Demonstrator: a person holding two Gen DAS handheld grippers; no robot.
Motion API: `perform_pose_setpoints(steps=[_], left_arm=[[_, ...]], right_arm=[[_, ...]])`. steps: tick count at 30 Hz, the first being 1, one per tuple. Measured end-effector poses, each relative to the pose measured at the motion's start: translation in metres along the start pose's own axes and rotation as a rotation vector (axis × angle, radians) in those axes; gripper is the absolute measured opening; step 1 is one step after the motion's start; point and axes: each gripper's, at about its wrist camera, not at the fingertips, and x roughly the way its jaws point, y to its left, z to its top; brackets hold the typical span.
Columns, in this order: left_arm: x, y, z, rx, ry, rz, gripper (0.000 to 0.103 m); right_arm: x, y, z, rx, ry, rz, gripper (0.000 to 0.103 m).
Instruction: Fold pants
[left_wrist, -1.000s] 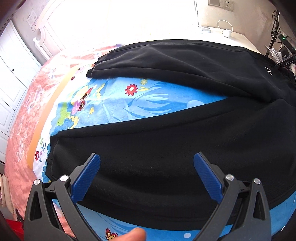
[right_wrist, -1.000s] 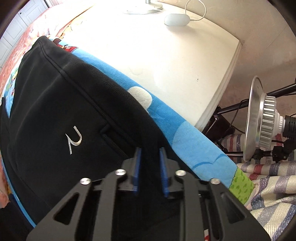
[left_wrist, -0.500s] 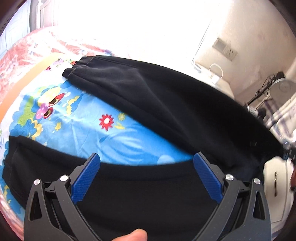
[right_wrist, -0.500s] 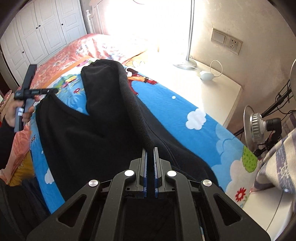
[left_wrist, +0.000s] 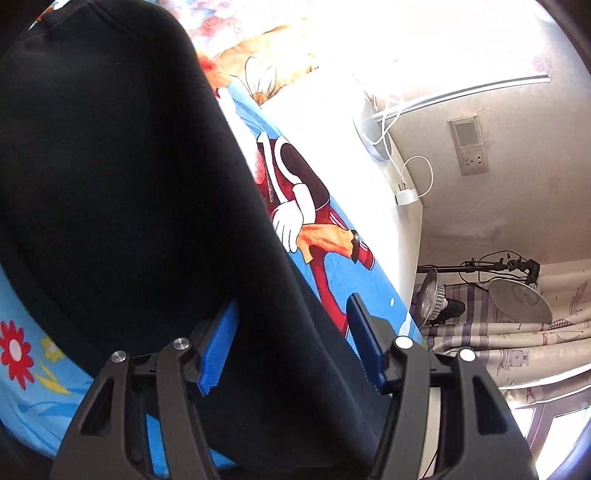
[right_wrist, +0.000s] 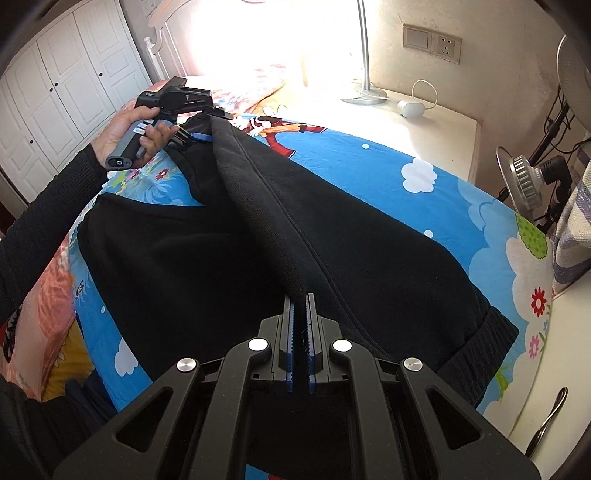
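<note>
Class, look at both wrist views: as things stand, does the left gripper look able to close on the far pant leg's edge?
Probably yes. The left gripper is open with the black pants fabric already lying between its blue fingers, and nothing blocks them. The right gripper holds the waistband end, clear of it.

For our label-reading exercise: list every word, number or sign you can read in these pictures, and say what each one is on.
"10" – white number on the red shirt of the cartoon figure printed on the blue bedsheet.
Marks on the left gripper's handle: too small to read.
No readable text on the black pants, wall socket or wardrobe.
</note>
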Motion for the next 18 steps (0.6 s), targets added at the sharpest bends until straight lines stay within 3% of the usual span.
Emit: perform_pose_setpoints(steps=[2, 3, 7, 12, 16, 18], left_arm=[[0.015, 0.003, 0.004, -0.038, 0.031, 0.024, 0.015], [0.012, 0.003, 0.002, -0.035, 0.024, 0.036, 0.011], [-0.054, -0.006, -0.041, 0.063, -0.077, -0.056, 0.011], [-0.144, 0.024, -0.164, 0.149, -0.175, -0.15, 0.011], [-0.151, 0.076, -0.259, 0.115, -0.181, -0.121, 0.011], [-0.138, 0.103, -0.285, 0.078, -0.167, -0.087, 0.011]], right_arm=[[-0.001, 0.0, -0.003, -0.002, 0.004, -0.01, 0.007], [-0.003, -0.001, -0.005, 0.003, 0.002, -0.01, 0.007], [-0.021, -0.006, -0.024, 0.033, -0.016, -0.015, 0.007], [-0.032, -0.006, -0.073, 0.089, 0.004, -0.013, 0.007], [-0.02, -0.016, -0.123, 0.212, 0.057, 0.005, 0.009], [-0.019, -0.023, -0.144, 0.3, 0.048, 0.02, 0.026]])
